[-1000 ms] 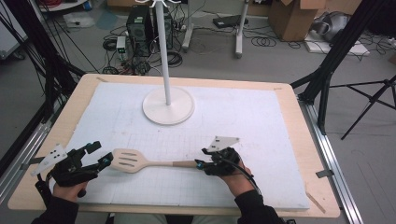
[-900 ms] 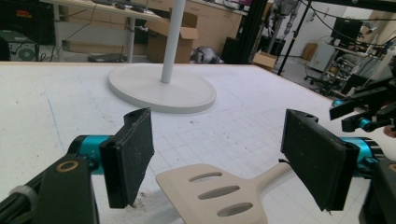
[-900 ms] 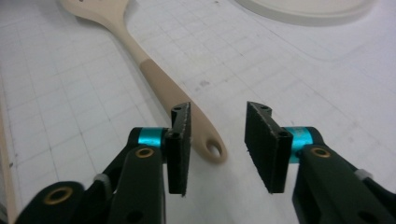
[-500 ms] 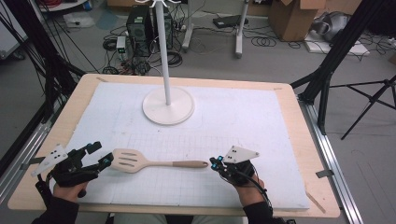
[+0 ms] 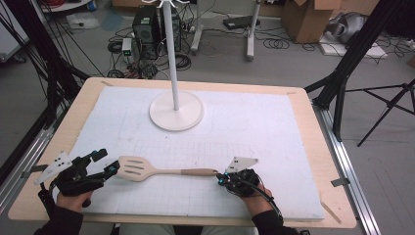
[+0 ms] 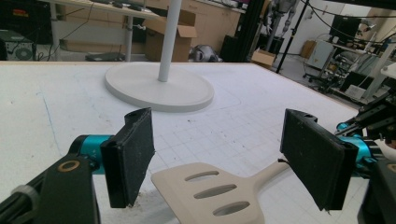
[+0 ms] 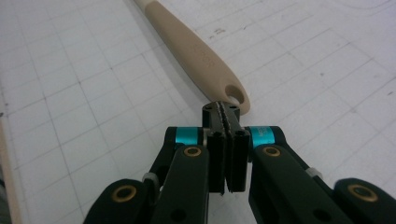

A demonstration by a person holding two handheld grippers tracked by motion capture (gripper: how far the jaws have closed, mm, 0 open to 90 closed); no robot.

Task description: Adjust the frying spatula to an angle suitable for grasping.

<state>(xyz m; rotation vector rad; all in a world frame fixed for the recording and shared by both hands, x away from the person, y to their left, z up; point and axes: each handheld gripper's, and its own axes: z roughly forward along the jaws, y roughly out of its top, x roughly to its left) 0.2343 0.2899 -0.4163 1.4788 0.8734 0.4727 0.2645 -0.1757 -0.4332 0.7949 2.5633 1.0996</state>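
A pale slotted spatula (image 5: pixel 147 170) lies flat on the white gridded mat (image 5: pixel 254 127) near the front edge of the desk (image 5: pixel 313 105), its blade to the left and its handle running right.

The left tongs (image 5: pixel 111 168) stand wide open, one pad on either side of the blade's outer end; in the left gripper view the two black pads (image 6: pixel 133 154) flank the blade (image 6: pixel 212 198) with clear gaps on both sides and touch nothing.

The right tongs (image 5: pixel 221 178) are fully closed with nothing between them. They have just finished closing, and in the right gripper view the pads (image 7: pixel 227 149) meet face to face just behind the handle's holed end (image 7: pixel 231 95), at or almost at the tip; whether they touch it cannot be told.

A white stand (image 5: pixel 176 110) with a round base sits towards the back of the mat, well apart from the spatula and both hands. Between its base and the spatula the mat is bare, and so is the whole right half of the mat. The left hand (image 5: pixel 73 196) sits close to the mat's front-left corner, with only a narrow strip of wooden desk edge left of it and in front. The right hand (image 5: pixel 252 196) also lies near the front edge.
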